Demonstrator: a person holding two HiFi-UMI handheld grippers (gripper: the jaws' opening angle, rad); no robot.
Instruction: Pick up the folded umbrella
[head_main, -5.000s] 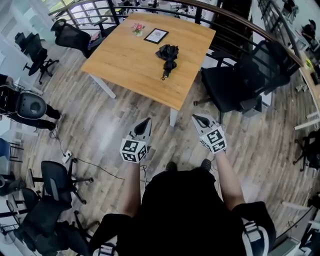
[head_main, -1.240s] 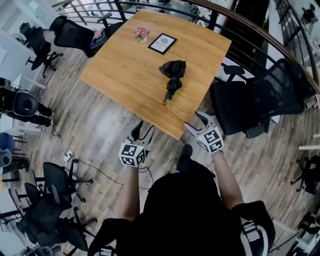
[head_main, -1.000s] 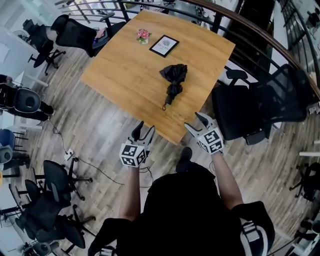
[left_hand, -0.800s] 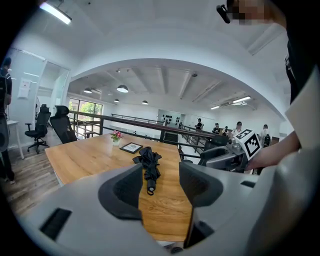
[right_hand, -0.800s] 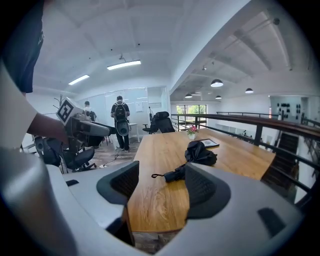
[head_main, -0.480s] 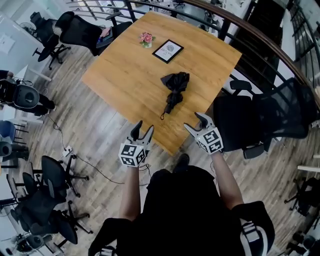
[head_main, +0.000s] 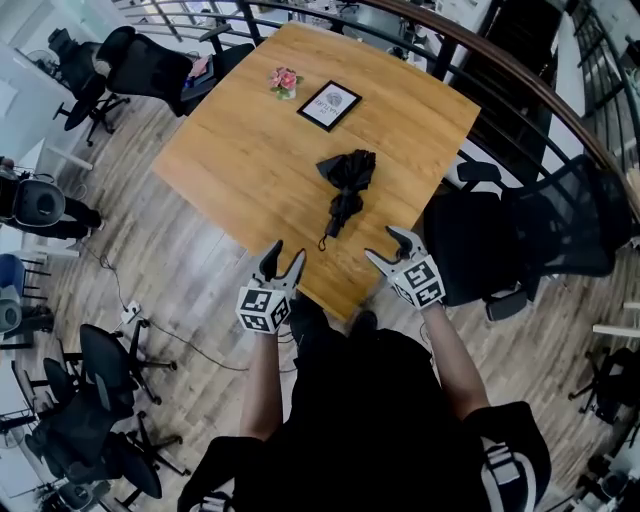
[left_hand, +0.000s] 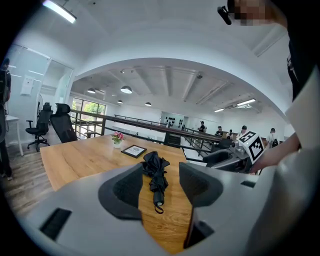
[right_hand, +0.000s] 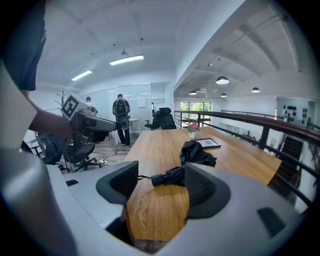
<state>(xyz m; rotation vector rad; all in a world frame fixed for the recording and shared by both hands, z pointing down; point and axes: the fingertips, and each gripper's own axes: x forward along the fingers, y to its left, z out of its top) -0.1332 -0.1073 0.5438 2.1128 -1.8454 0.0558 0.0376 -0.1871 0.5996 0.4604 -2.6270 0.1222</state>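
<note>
We count one folded umbrella (head_main: 345, 188), one framed picture (head_main: 329, 105), one small pot of pink flowers (head_main: 284, 80), one wooden bench (head_main: 235, 160) and two claws: the left claw (head_main: 285, 253) and the right claw (head_main: 381, 244).

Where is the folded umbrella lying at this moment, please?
In the head view, the folded umbrella lies on the wooden table, right of centre, between the picture frame and the near edge, its handle end toward that edge.

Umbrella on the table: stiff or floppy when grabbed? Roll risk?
Umbrella: canopy end looks loose and bunched, so likely floppy and squashy. Handle end looks rigid, probably the firmer grip. Spread fabric should resist rolling.
</note>
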